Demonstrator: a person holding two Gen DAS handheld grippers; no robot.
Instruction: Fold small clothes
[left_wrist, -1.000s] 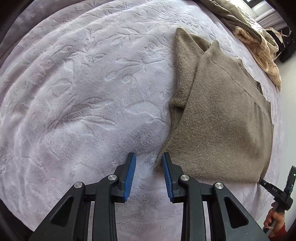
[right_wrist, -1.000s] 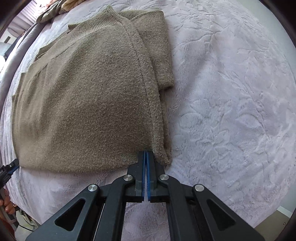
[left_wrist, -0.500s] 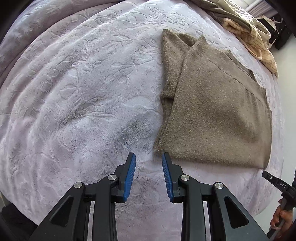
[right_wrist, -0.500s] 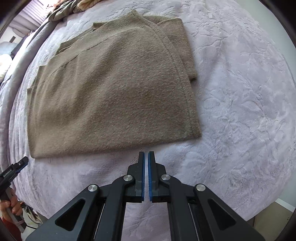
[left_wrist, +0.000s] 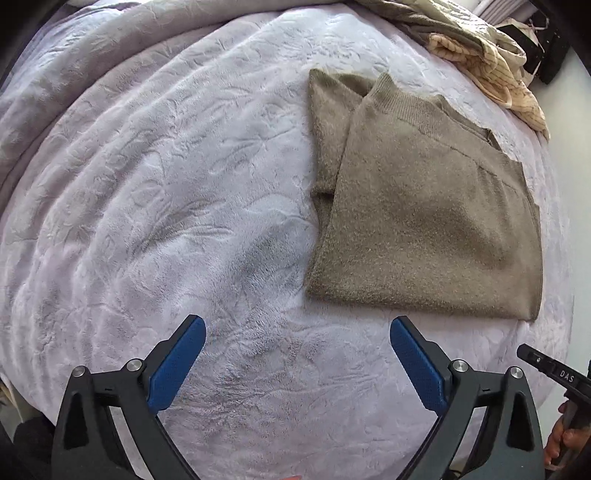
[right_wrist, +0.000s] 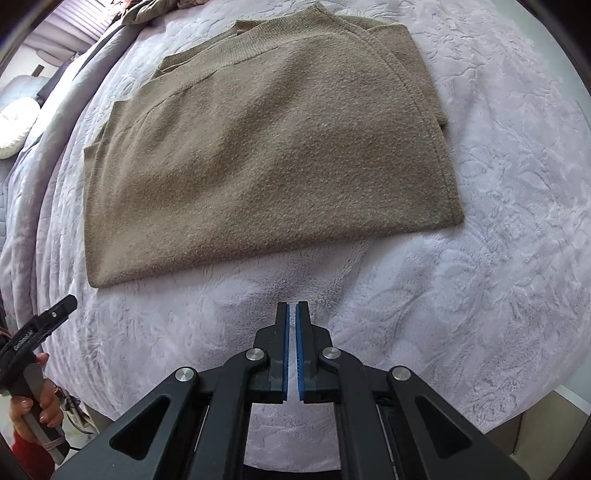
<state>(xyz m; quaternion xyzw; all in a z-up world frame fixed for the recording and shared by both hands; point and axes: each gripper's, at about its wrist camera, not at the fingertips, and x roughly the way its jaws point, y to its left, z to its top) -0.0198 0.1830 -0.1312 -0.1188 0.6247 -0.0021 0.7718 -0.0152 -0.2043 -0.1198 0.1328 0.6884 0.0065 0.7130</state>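
An olive-brown knit sweater (left_wrist: 424, 214) lies folded flat on the lilac plush blanket (left_wrist: 166, 192). It also shows in the right wrist view (right_wrist: 258, 147). My left gripper (left_wrist: 297, 332) is wide open and empty, held above the blanket just short of the sweater's near hem. My right gripper (right_wrist: 292, 314) has its blue pads almost together with a thin gap, holds nothing, and sits back from the hem's near edge.
A heap of beige and cream clothes (left_wrist: 480, 48) lies at the far edge of the bed. The other handle and hand show at the frame edge (right_wrist: 33, 350). The bed edge drops off at the right (right_wrist: 546, 406).
Both grippers have drawn back from the sweater and risen. The right gripper let go of the hem. The left gripper's jaws have opened wide.
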